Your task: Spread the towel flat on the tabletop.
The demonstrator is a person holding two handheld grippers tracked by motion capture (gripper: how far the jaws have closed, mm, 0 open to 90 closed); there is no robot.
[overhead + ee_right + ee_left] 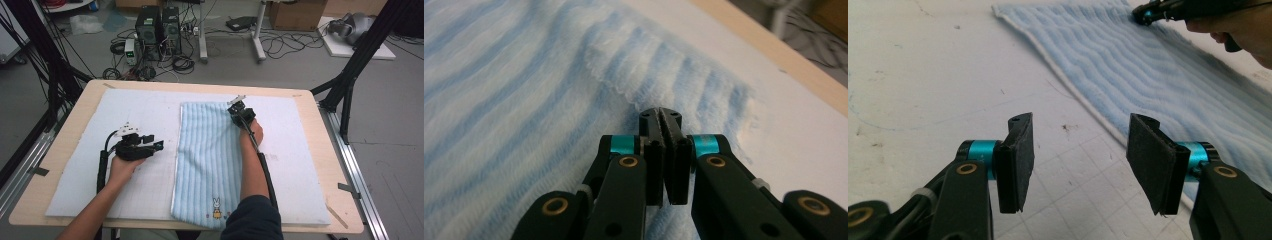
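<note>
While its jaws stand pressed together with no gap between the pads, the right gripper (666,120) sits at the far right corner of the blue striped towel (210,150); from the right gripper view I cannot tell whether any cloth is pinched between them. The towel lies flat and lengthwise on the white mat (75,175), its near end, with a small rabbit print (217,208), hanging at the table's (65,135) front edge. The left gripper (1080,150) hovers over the mat just beside the towel's left edge, jaws apart with nothing between them.
</note>
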